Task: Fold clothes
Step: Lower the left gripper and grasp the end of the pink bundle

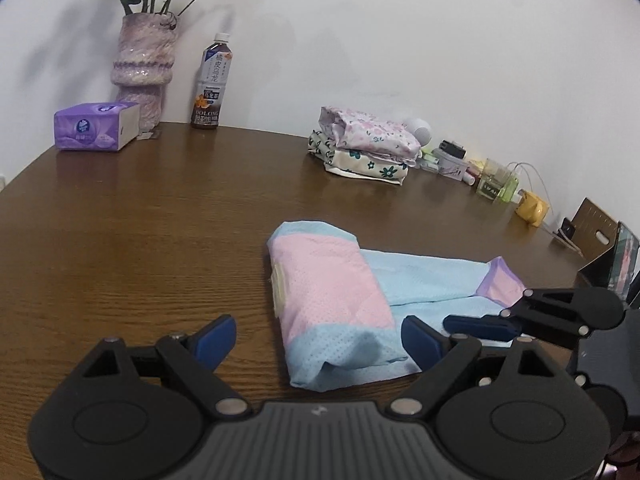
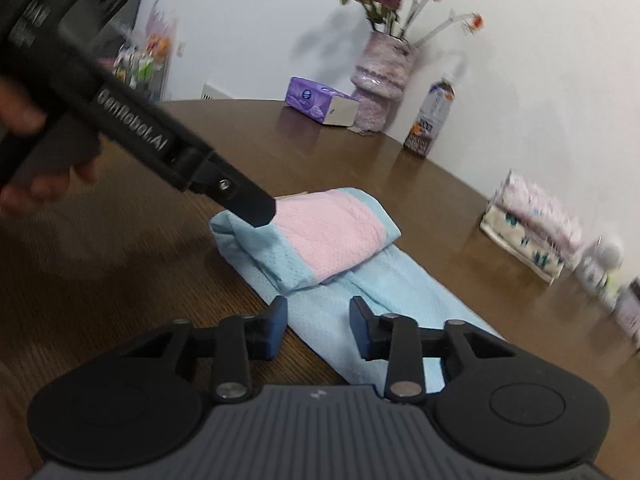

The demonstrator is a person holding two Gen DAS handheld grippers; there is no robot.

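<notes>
A light-blue and pink mesh garment (image 1: 332, 296) lies on the brown table (image 1: 120, 240). One half is folded over into a thick bundle. The other half lies flat to the right and ends in a lilac cuff (image 1: 500, 284). My left gripper (image 1: 318, 340) is open and wide, and the bundle's near end sits between its fingers without touching the pads. In the right wrist view one of its fingers (image 2: 256, 206) hovers over the bundle (image 2: 332, 232). My right gripper (image 2: 318, 320) stands over the flat blue part (image 2: 384, 312), its jaws narrow with a gap between the pads.
A stack of folded floral clothes (image 1: 368, 148) sits by the wall. A flower vase (image 1: 144, 68), a tea bottle (image 1: 210, 84) and a purple tissue box (image 1: 96, 126) stand at the back left. Small bottles and clutter (image 1: 496, 184) line the right edge. A hand (image 2: 40, 184) holds the left gripper.
</notes>
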